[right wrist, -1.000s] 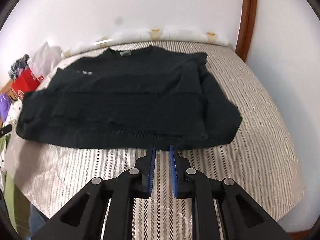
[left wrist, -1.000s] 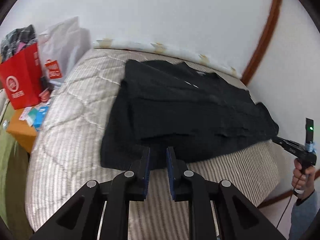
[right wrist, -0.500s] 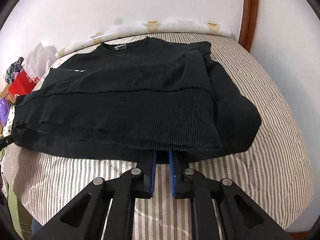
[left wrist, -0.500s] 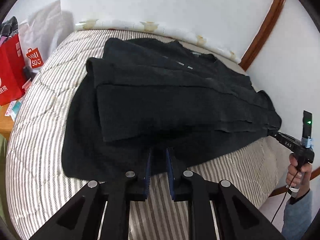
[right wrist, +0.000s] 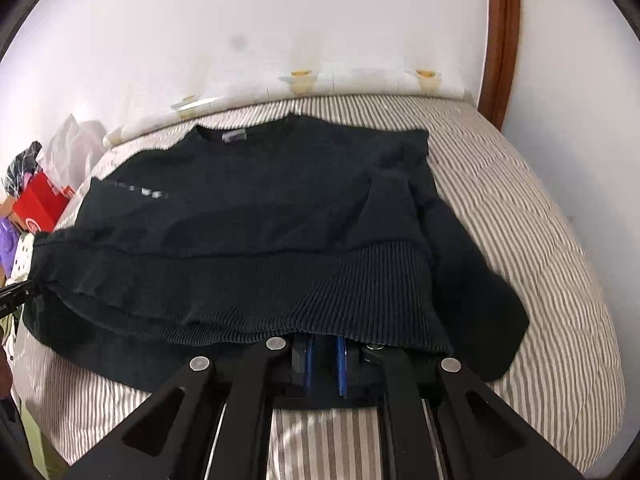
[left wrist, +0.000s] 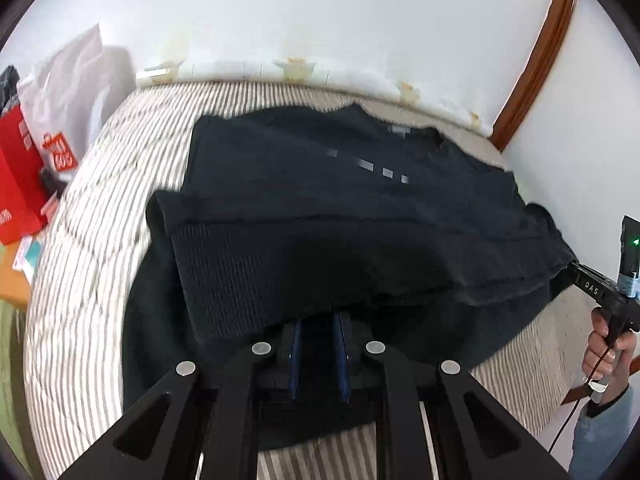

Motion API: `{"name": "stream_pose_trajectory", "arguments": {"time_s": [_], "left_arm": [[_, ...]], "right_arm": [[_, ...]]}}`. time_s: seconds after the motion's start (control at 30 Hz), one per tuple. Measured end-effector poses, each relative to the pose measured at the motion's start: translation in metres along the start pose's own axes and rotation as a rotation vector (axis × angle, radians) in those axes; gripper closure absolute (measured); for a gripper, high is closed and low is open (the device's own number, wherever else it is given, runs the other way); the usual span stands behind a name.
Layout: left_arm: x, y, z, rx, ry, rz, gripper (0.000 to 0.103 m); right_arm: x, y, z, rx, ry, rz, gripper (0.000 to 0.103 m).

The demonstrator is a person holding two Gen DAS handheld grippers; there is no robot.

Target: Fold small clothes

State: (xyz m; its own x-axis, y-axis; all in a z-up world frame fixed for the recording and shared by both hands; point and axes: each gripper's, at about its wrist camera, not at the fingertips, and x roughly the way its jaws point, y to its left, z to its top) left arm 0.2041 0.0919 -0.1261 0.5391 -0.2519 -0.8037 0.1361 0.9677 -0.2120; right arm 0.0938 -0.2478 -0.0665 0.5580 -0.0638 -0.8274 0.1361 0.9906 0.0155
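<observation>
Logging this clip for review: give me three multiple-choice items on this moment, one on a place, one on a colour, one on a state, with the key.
1. Where does the sweater lie?
A. on the striped bed
B. on a chair
C. on the floor

2. What colour is the bag beside the bed?
A. blue
B. red
C. yellow

3. How do the left tool and right tool stand?
A. both far from the sweater
B. both at its near hem, tips under the raised ribbed edge
C. both holding the collar

Key: 1 A, striped cover shows all round it. 2 B, plainly red. 3 B, fabric overhangs both tips.
</observation>
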Motion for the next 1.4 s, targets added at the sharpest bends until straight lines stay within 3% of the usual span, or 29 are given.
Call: {"name": "stream_pose_trajectory", "arguments": {"time_s": [0.27,0.5,0.57,0.73,0.87,1.13,1.17,1.27,1.37,1.4], "left_arm": [[0.010,0.010,0.043,-0.008,-0.055,-0.019,0.089],[0.030,0.019,0.083,-0.015,-0.083,0.023,0.089],[0.030,0.019,0.092,-0.018,-0.106,0.011,0.089],[0.016,0.028,0.103,-0.031,-0.177,-0.001,0.088],[0.009,0.045,0.099,-0.051,-0.170,-0.013,0.085],[-0.001,0.066,0.084,-0.036,-0.179,-0.054,0.083],[-0.004,0.066,0.084,-0.032,-0.193,-0.061,0.081],[-0.010,0.064,0.085,-0.020,-0.218,-0.082,0.049],[-0.008,0.060,0.081,0.017,-0.220,-0.065,0.049],[-0.005,0.059,0.080,0.025,-0.210,-0.052,0.049]], "right_arm": [[0.030,-0.003,0.044,0.036,-0.020,-0.009,0.094],[0.065,-0.009,0.084,0.087,-0.022,-0.050,0.093],[0.069,-0.015,0.095,0.117,-0.029,-0.045,0.088],[0.075,-0.025,0.106,0.099,-0.027,-0.084,0.059],[0.085,-0.028,0.111,0.053,0.012,-0.063,0.049],[0.113,-0.023,0.124,-0.011,0.058,-0.023,0.045],[0.117,-0.022,0.126,-0.012,0.063,-0.010,0.045],[0.126,-0.019,0.127,-0.017,0.082,0.013,0.045],[0.137,-0.013,0.127,-0.027,0.103,0.019,0.048],[0.139,-0.012,0.127,-0.032,0.106,0.025,0.055]]}}
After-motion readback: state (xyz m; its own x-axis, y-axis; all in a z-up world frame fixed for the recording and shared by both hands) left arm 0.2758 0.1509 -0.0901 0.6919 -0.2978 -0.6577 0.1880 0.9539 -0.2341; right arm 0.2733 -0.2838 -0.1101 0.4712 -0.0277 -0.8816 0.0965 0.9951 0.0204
